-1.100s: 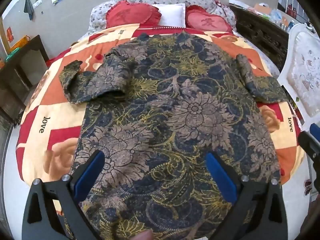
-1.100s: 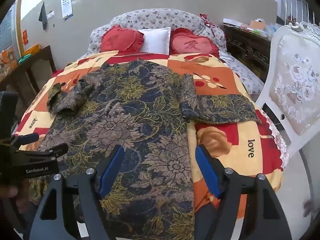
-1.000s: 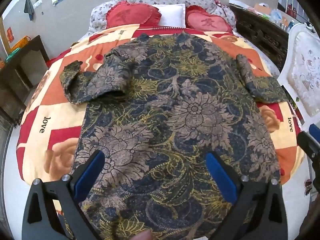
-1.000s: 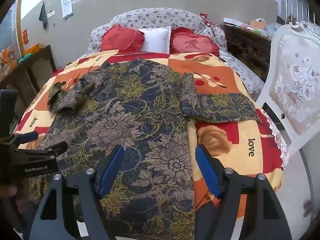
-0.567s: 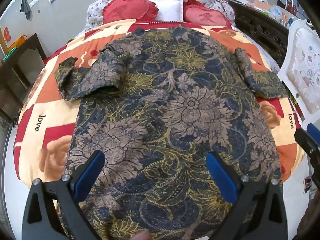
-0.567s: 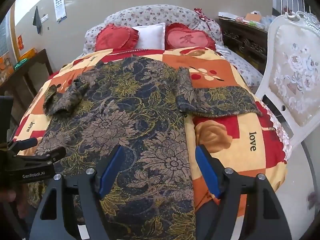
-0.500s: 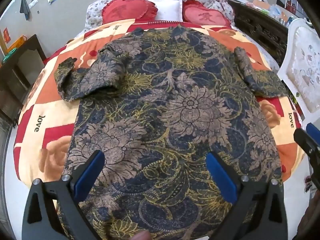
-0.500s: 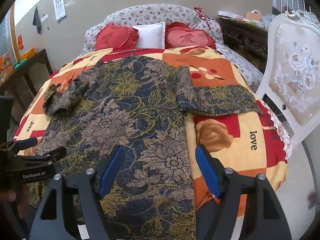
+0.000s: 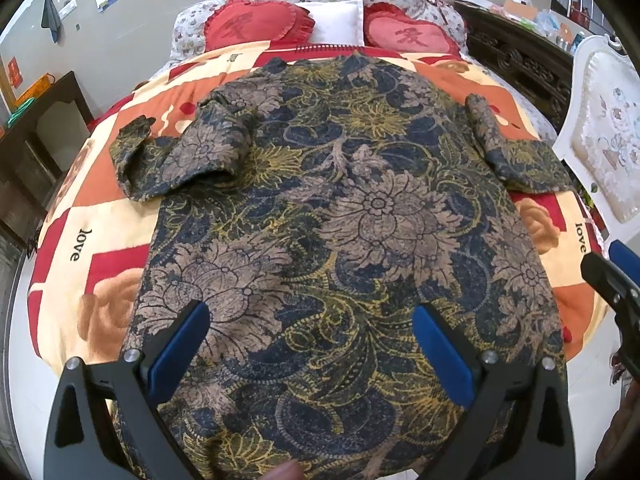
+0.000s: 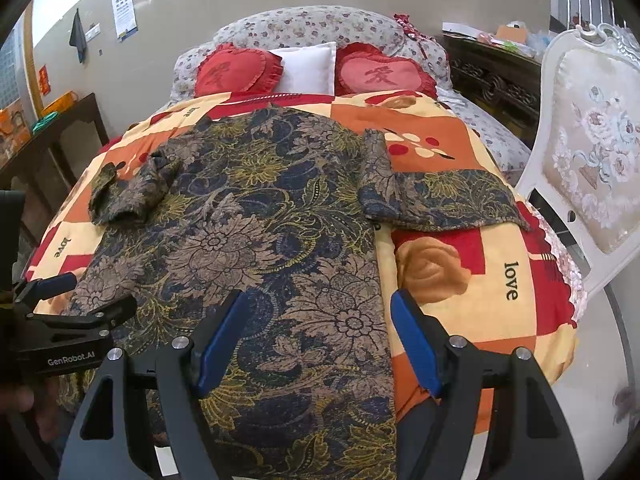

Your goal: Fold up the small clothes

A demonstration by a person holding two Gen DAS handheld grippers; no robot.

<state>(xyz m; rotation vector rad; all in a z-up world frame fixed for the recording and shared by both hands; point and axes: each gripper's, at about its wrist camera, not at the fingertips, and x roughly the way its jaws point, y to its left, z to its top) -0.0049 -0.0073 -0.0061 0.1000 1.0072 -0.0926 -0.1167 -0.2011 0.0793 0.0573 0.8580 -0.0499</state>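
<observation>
A dark navy, gold and tan floral garment (image 9: pixel 344 216) lies spread flat on the bed, collar toward the pillows, hem hanging over the near edge; it also shows in the right wrist view (image 10: pixel 256 240). Its left sleeve (image 9: pixel 176 160) is bunched, its right sleeve (image 10: pixel 440 200) lies out flat. My left gripper (image 9: pixel 308 324) is open and empty above the hem's middle. My right gripper (image 10: pixel 320 320) is open and empty above the hem's right edge. The left gripper also shows at the left of the right wrist view (image 10: pixel 72 300).
The bed has a red, orange and cream quilt (image 9: pixel 100 240). Two red heart cushions (image 9: pixel 256 26) and a white pillow (image 9: pixel 336 26) lie at the head. A white upholstered chair (image 10: pixel 588 140) stands at the right. Dark wooden furniture (image 9: pixel 36 152) stands at the left and at the back right (image 10: pixel 492 76).
Both grippers have shifted slightly forward over the bed's foot. The garment has not moved, and both grippers stay open.
</observation>
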